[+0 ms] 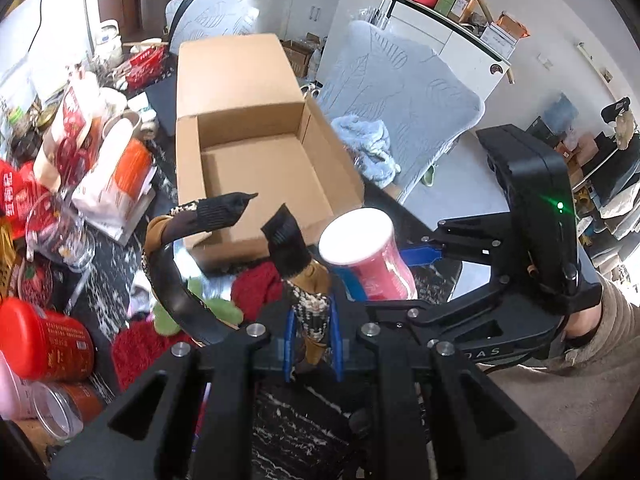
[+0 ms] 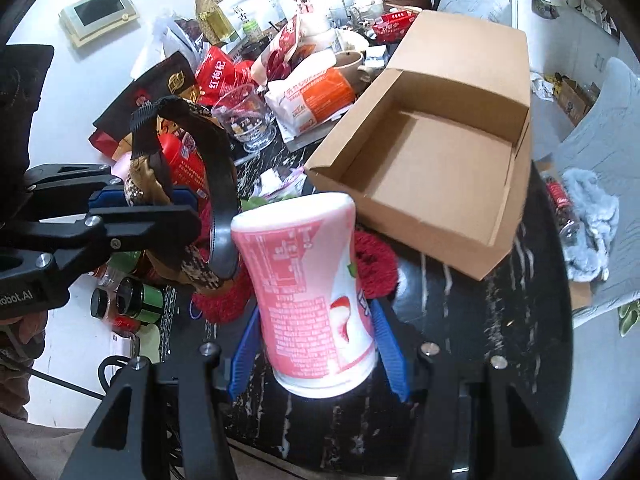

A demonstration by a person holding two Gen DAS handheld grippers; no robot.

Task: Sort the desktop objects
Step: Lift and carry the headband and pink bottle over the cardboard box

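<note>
Left hand-held gripper [image 1: 312,344], at the bottom centre of its own view, is clamped on a headband [image 1: 176,280] whose black arc curves up to the left, its two tips hanging just before the box's near wall. Right hand-held gripper [image 2: 320,344], low in its view, grips a pink bottle [image 2: 316,300] between blue fingers [image 2: 390,356], the bottle leaning toward the box. Both loads hang above the dark marbled surface [image 2: 480,320], over a red fuzzy item [image 1: 256,288]. Beyond, mid-frame, the open cardboard box [image 1: 256,172] appears empty, lid flap standing behind. To do this well, I judge each load should be lifted clear of the near wall before release, one at a time, so the hand-held grippers, now close together, do not collide. Lowering the bottle to the box floor should stop it rolling. Clutter at far left, including a glass [image 1: 56,232], is best avoided.
</note>
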